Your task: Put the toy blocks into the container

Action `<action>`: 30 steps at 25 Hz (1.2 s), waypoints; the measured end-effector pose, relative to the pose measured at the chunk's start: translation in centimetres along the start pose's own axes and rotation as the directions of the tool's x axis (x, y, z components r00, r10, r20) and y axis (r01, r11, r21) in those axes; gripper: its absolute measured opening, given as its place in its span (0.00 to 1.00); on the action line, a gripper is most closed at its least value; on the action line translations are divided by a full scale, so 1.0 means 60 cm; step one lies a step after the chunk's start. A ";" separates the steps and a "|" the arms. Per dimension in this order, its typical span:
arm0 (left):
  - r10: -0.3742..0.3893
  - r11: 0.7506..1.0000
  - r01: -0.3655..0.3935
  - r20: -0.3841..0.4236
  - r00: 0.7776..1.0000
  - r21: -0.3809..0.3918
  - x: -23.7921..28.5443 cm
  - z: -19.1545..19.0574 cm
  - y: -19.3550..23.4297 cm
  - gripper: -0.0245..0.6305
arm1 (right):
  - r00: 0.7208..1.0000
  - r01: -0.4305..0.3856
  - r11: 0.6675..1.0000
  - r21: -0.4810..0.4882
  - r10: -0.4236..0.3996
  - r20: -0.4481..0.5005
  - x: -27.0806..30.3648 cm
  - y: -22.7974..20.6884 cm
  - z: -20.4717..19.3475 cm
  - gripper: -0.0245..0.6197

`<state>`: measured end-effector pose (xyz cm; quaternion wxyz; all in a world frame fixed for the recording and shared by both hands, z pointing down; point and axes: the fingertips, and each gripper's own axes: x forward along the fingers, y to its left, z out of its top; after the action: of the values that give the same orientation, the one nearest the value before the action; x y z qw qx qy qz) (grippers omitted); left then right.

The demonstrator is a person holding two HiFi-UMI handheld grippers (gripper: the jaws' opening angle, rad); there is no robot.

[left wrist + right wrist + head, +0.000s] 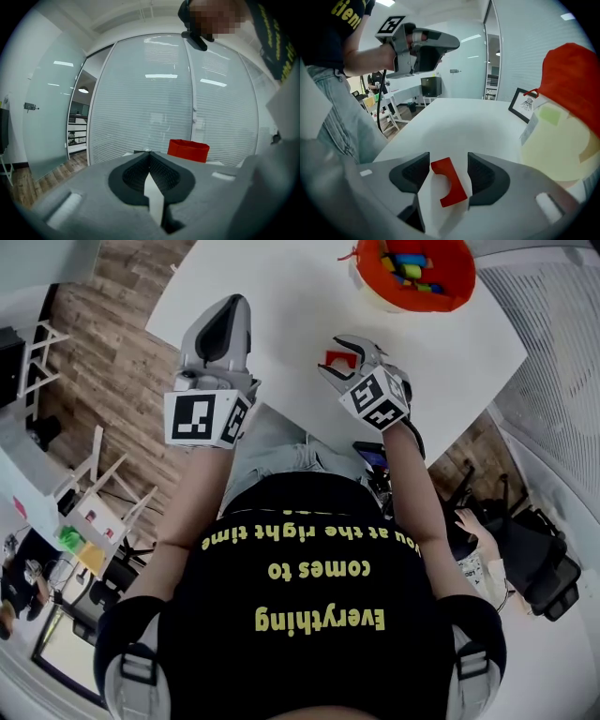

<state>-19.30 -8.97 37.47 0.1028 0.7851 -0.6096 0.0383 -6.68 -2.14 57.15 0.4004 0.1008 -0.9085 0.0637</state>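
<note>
A red arch-shaped block (pixel 335 359) (pixel 449 182) lies on the white table (pixel 281 306) near its front edge. My right gripper (pixel 339 354) (pixel 448 161) is open and straddles the block, with a gap on the block's right side. The container (pixel 461 285) is a cream bucket with a red liner at the table's far right, and it holds several coloured blocks. In the right gripper view it looms close on the right (pixel 562 140). My left gripper (pixel 234 304) (pixel 149 153) is shut and empty, raised over the table's left front edge. The red container (pixel 188 150) shows beyond it.
A small black-framed card (pixel 524 104) stands on the table beside the container. The table's front edge runs just under both grippers. Wooden floor with white chairs (pixel 94 484) lies to the left, and a dark bag (pixel 539 563) sits on the floor to the right.
</note>
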 end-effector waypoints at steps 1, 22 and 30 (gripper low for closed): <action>0.003 1.000 -0.003 -0.001 1.000 0.000 -0.001 -0.001 0.001 0.04 | 1.000 -0.002 1.000 -0.001 0.002 -0.009 0.004 0.003 -0.002 0.45; -0.010 1.000 0.010 -0.012 1.000 0.001 0.014 -0.005 -0.006 0.04 | 0.999 0.009 0.999 0.048 -0.007 -0.039 0.005 -0.016 -0.039 0.26; -0.022 1.000 0.022 -0.011 1.000 0.005 0.017 -0.003 -0.008 0.04 | 1.000 0.026 0.998 0.058 -0.025 -0.005 -0.007 -0.024 -0.022 0.26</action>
<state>-18.57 -9.76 37.76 0.1048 0.7917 -0.6004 0.0430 -5.09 -3.20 57.77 0.3999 0.1238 -0.9041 0.0850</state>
